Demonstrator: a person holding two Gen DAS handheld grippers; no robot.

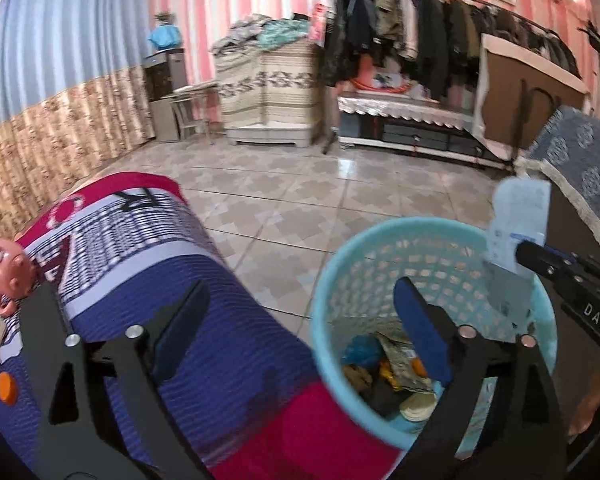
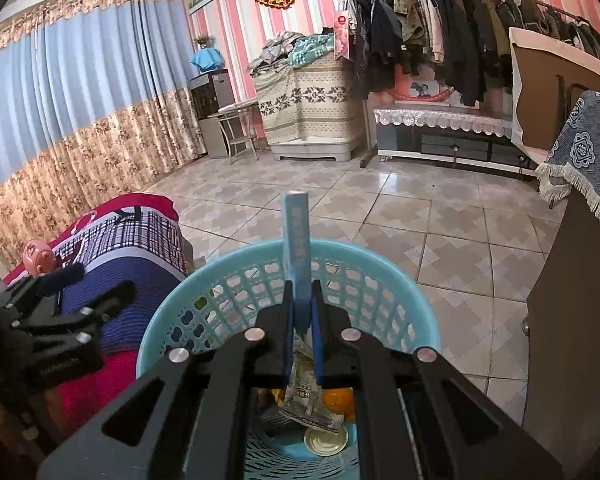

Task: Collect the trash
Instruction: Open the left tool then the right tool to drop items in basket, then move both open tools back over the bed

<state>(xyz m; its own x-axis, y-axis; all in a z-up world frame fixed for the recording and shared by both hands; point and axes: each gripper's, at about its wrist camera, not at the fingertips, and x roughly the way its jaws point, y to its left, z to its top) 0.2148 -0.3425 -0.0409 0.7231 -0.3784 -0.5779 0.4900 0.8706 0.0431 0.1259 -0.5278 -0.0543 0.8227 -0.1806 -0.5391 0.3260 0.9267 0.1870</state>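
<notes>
1. Basket [image 1: 384, 240] first, in my left view. It is light blue and stands on the floor, touching the striped blanket [image 1: 172, 300]. My left gripper [image 1: 300, 328] has its jaws wide apart, and nothing is between them. One finger hangs over the blanket, the other over the basket. Old trash [image 1: 384, 376] lies at the bottom: wrappers, something orange and a round lid.

2. Same view, on the right side. My right gripper [image 1: 528, 256] reaches in over the rim and holds a thin blue box [image 1: 518, 224]. The box is over the far right edge of the basket.

3. Now my right view. The right gripper [image 2: 302, 312] is squeezed tight on the blue box [image 2: 296, 248], which sticks straight up between the fingers. The basket [image 2: 228, 264] is right under it. My left gripper [image 2: 84, 284] waits open at the left, over the blanket.

4. Which step is this? I think I am at the drop. The box is above the basket but not in it yet.

5. What comes next? I think the right jaws must open so the box falls in. It stands tall and near the rim, so I would go slowly, or it may tip out onto the floor.

6. A pink toy head [image 1: 8, 268] and an orange cap [image 1: 6, 388] lie on the blanket. The cap may be trash for the left gripper.
</notes>
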